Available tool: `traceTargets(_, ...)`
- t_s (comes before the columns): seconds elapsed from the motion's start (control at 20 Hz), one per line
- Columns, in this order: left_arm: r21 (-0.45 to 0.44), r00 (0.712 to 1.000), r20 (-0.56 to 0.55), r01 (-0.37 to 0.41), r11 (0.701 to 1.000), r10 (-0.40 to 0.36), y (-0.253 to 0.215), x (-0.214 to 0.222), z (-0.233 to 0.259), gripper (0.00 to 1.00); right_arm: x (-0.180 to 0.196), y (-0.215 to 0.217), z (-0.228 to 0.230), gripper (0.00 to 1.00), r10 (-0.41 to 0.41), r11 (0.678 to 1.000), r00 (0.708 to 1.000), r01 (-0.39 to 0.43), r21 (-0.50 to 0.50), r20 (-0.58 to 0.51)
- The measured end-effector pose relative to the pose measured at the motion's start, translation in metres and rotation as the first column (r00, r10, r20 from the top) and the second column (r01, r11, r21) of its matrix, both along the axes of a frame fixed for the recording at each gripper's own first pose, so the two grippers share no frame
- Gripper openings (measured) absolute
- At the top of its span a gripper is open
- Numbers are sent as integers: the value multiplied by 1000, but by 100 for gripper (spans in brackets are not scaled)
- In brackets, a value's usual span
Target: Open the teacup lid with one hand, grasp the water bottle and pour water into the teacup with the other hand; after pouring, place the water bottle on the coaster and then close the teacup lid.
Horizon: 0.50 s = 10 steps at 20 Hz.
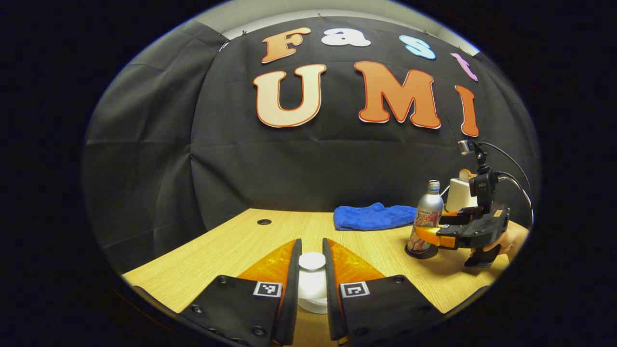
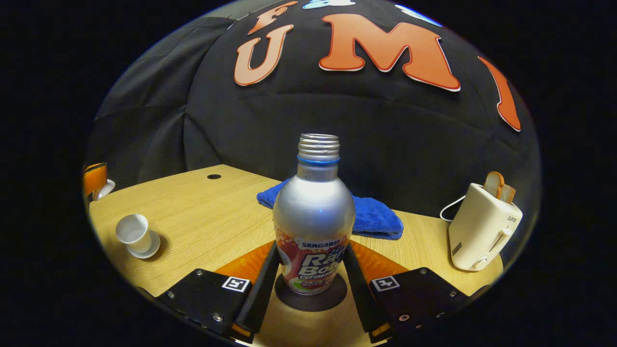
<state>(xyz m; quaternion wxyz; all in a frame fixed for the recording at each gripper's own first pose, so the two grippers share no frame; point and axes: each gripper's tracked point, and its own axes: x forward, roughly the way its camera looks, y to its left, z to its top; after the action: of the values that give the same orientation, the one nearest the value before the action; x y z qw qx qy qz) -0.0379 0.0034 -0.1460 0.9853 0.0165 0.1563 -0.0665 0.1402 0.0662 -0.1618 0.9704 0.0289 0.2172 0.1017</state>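
My right tool straddles the water bottle, its fingers flanking the lower body; whether the pads truly press on the metal I cannot tell, so I would not call it a firm grasp. The bottle stands upright on the dark coaster, cap off, threads bare. My left tool has the teacup lid between its fingers, the white knob sitting in the gap; clenched or merely bracketing, I cannot tell.

From the right gripper view the teacup sits at about nine o'clock of the bottle, well apart on the surface; the blue cloth lies behind the bottle toward one o'clock, the toaster at three o'clock.

I judge this the opening stage: lid and bottle both about to be taken. To do it well I should squeeze the bottle squarely at its widest band before lifting, keep it vertical so nothing spills, and draw the lid straight up, clear of the cup, then hold it aside.
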Motion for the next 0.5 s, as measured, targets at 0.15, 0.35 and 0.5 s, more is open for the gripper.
traceTargets(0.15,-3,1000,-22,7,1000,-7,-6,2,-10,30,-7,-1,-2,77,-11,1000,1000,11,4,-19)
traceTargets(0.35,-3,999,-40,14,1000,-14,-12,4,-19,27,-9,-4,0,76,-3,1000,999,2,-6,-43)
traceTargets(0.5,-20,999,-45,22,1000,-23,-18,6,-25,30,-11,-1,2,77,-11,1000,999,11,14,-49)
